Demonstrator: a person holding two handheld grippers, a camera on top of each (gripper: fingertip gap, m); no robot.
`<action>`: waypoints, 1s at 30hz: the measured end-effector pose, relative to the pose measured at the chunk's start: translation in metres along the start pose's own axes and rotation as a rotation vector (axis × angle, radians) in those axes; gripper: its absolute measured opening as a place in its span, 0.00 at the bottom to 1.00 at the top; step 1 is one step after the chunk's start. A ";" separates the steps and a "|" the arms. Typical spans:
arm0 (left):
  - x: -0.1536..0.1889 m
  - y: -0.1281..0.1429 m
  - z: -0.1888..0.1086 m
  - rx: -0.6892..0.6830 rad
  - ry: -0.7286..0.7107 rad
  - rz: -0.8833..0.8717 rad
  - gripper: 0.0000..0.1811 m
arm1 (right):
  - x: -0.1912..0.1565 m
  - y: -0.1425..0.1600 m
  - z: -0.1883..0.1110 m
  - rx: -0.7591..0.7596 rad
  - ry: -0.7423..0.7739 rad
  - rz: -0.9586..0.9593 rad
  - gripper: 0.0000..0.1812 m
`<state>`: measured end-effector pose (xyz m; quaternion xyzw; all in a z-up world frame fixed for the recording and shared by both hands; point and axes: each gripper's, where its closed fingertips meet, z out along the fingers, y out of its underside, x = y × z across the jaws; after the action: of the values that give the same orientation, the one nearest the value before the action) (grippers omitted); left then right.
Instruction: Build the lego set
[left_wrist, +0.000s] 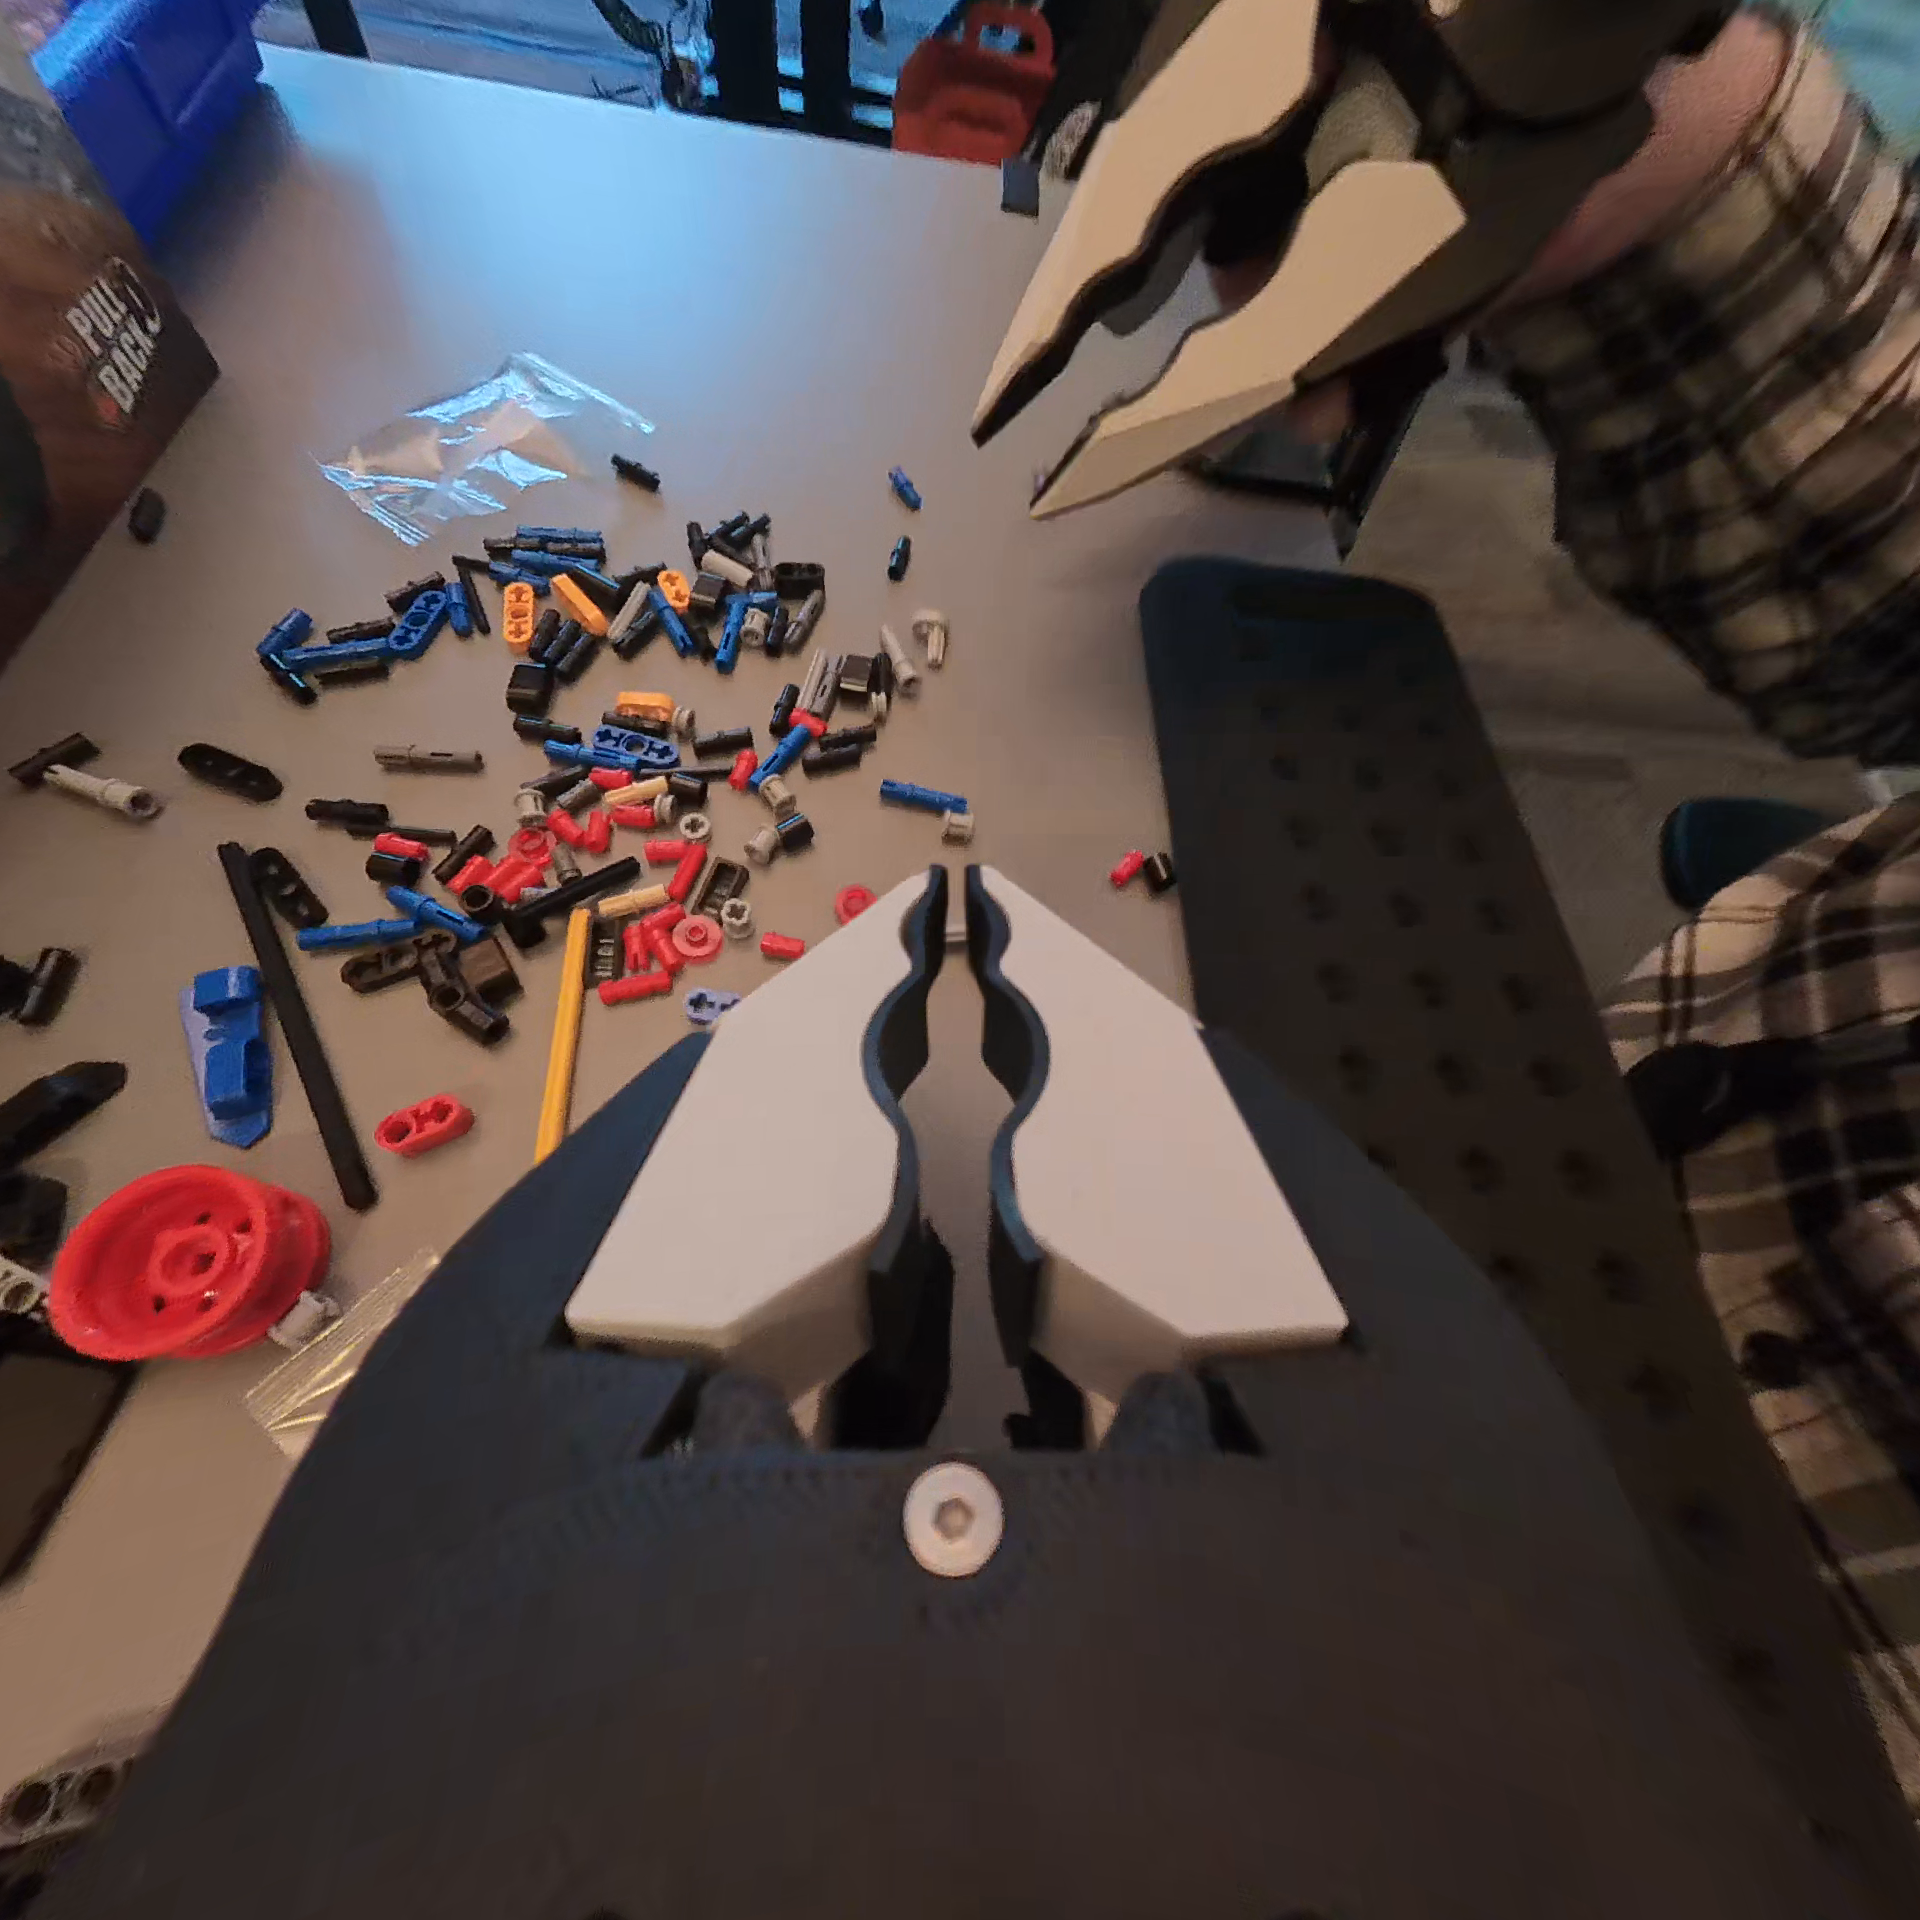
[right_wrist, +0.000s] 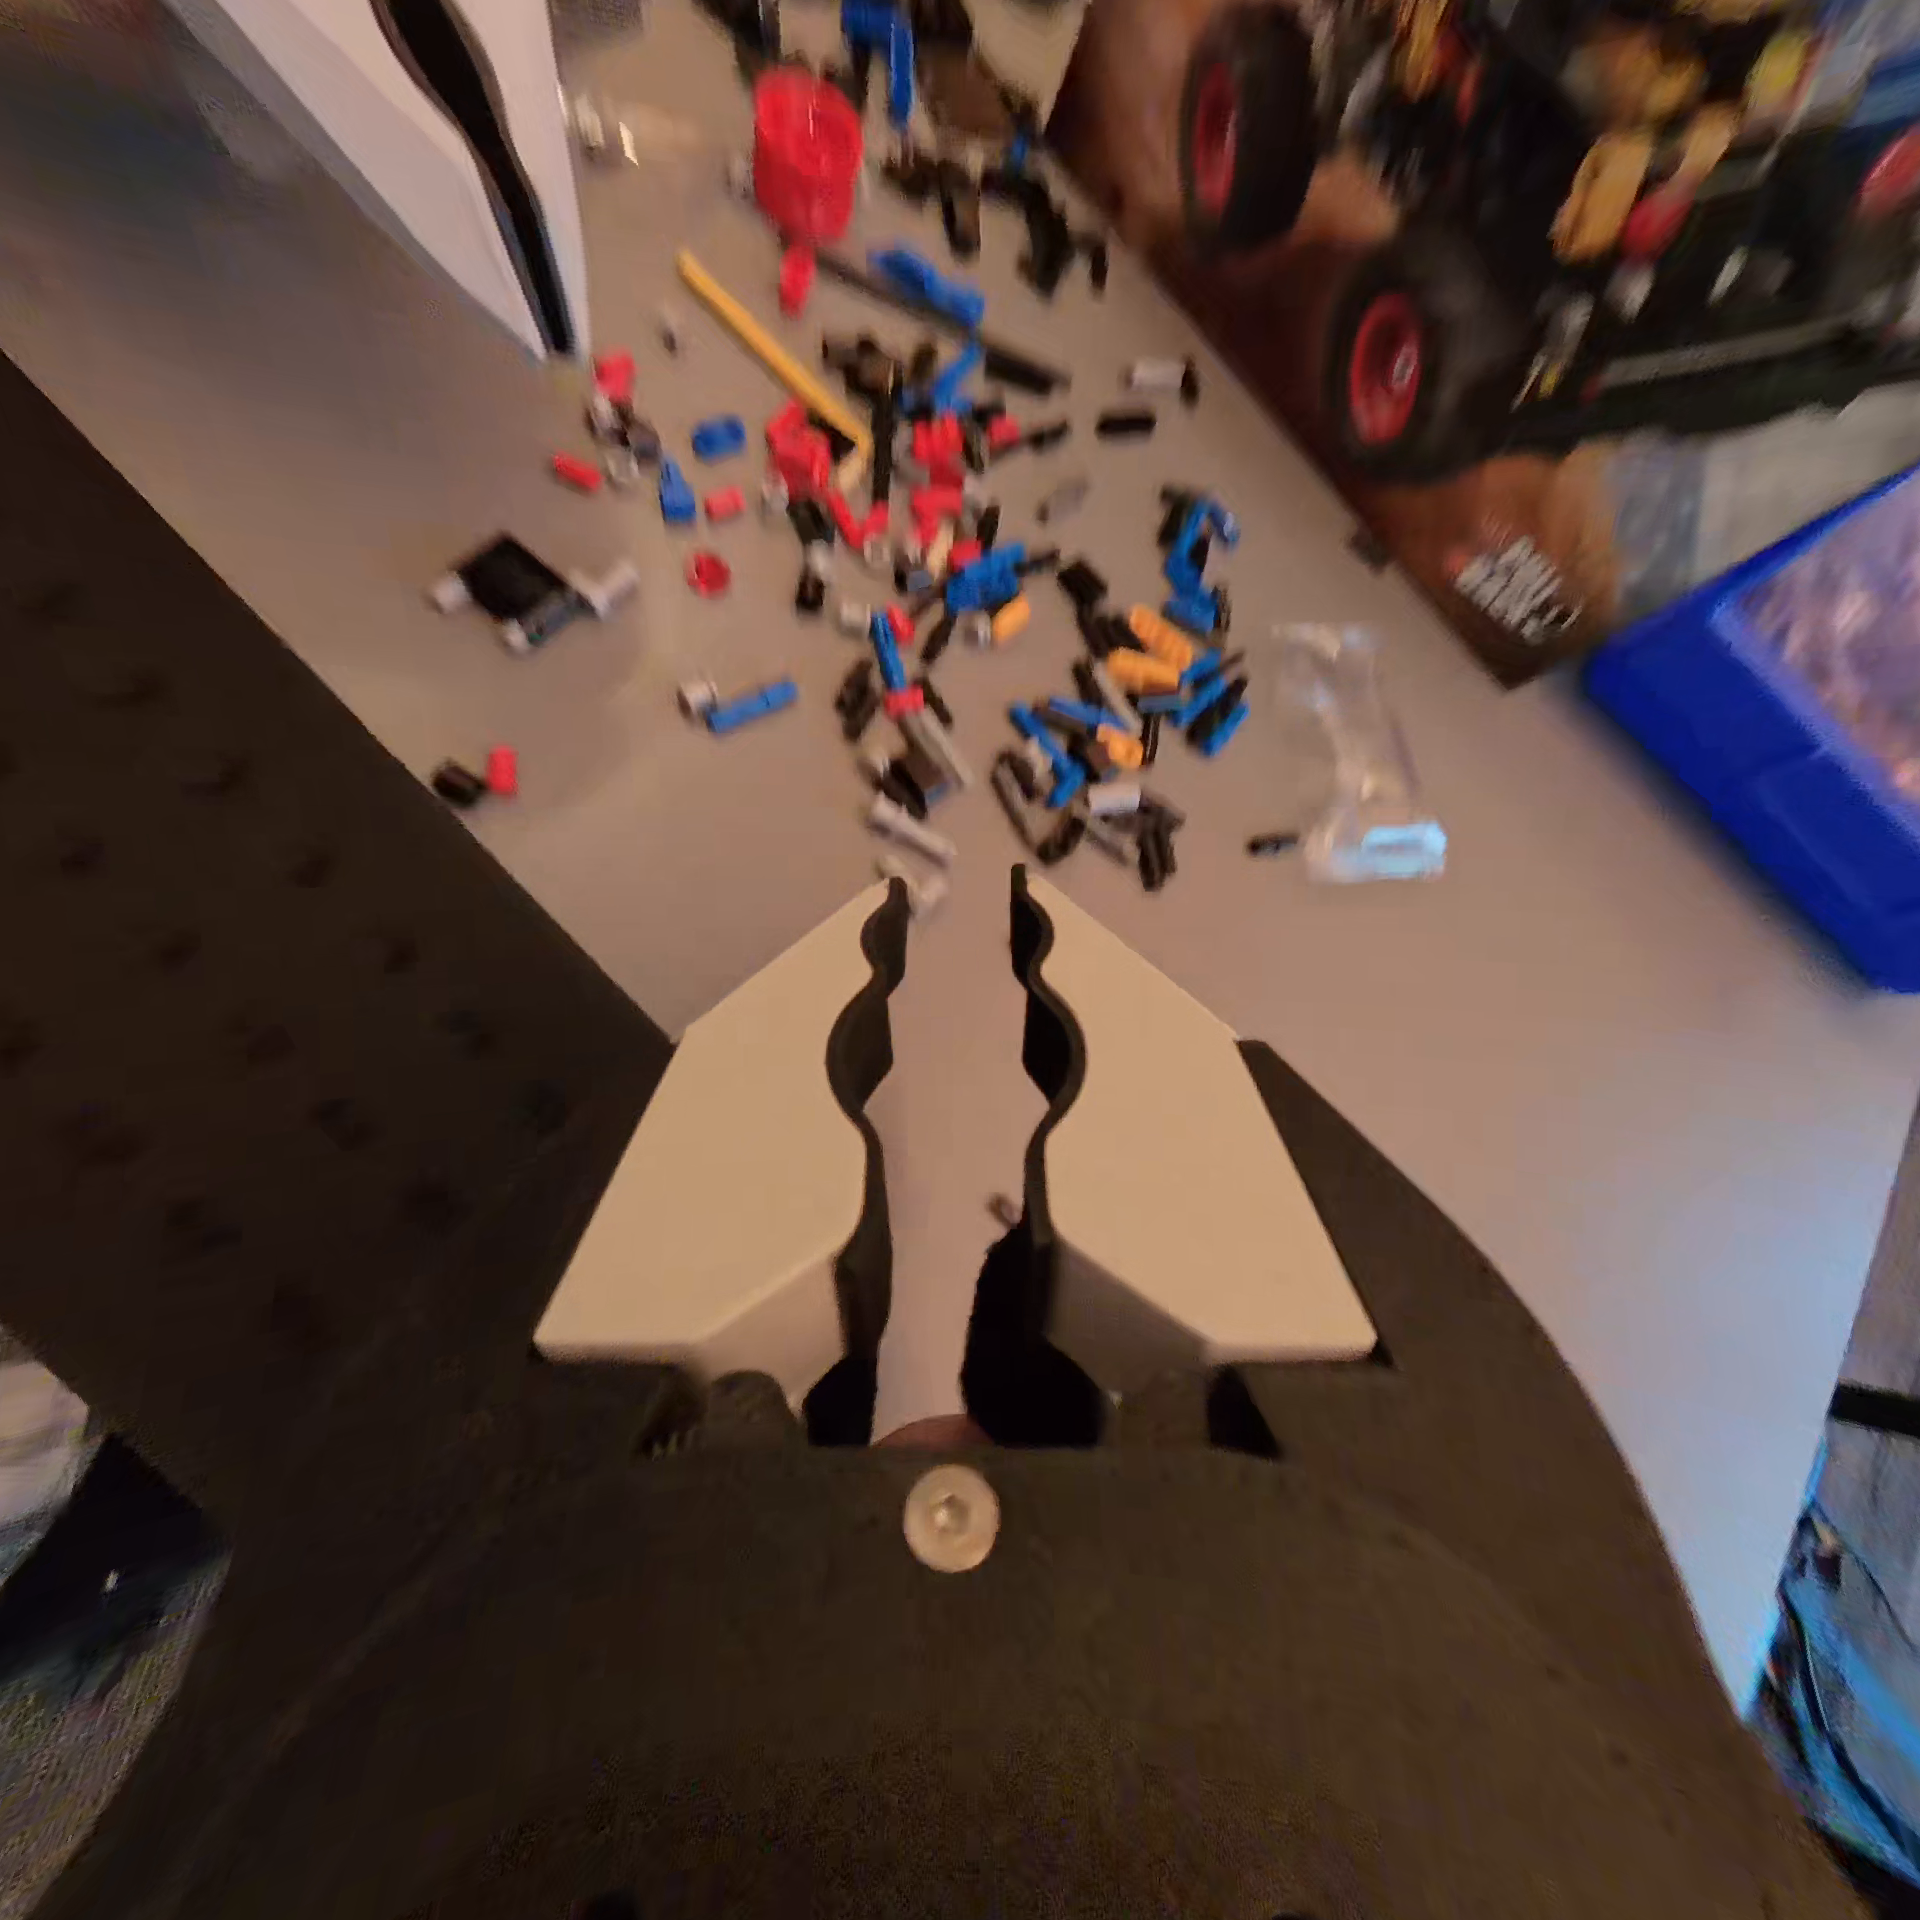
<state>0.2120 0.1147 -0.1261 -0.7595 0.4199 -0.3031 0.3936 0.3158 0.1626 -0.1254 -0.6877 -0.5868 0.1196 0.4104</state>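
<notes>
The scatter of small red, blue, black and orange lego pieces (left_wrist: 623, 769) lies mid-table on the grey table (left_wrist: 727, 312), beside an empty clear plastic bag (left_wrist: 488, 442). The left gripper (left_wrist: 956, 883) pinches a tiny grey piece (left_wrist: 956, 933) just past the scatter's near edge. The right gripper (right_wrist: 956, 894) hovers spread, holding nothing. A blue plastic bin (right_wrist: 1787, 727) sits at the table's edge, contents blurred.

Blurred lego pieces (right_wrist: 966, 582); box (right_wrist: 1558, 260) cut by the edge

Two hand-held grippers, left gripper (left_wrist: 956, 883) and right gripper (right_wrist: 954, 894), have pale wavy-edged fingers, black bodies, a silver screw (left_wrist: 953, 1519); plaid sleeve (left_wrist: 1745, 416).
</notes>
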 end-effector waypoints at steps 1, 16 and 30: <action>0.000 0.003 0.002 -0.025 0.000 0.013 0.02 | 0.001 0.011 0.004 -0.044 -0.010 0.000 0.11; -0.002 0.014 0.011 -0.105 -0.017 0.075 0.04 | -0.009 0.023 0.043 -0.095 -0.182 -0.082 0.05; 0.022 -0.035 0.022 0.096 0.151 -0.061 0.03 | -0.047 -0.069 0.006 0.277 -0.117 -0.313 0.05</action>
<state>0.2532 0.1148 -0.1050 -0.7272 0.4101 -0.3910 0.3873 0.2499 0.1208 -0.0959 -0.5172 -0.6872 0.1736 0.4797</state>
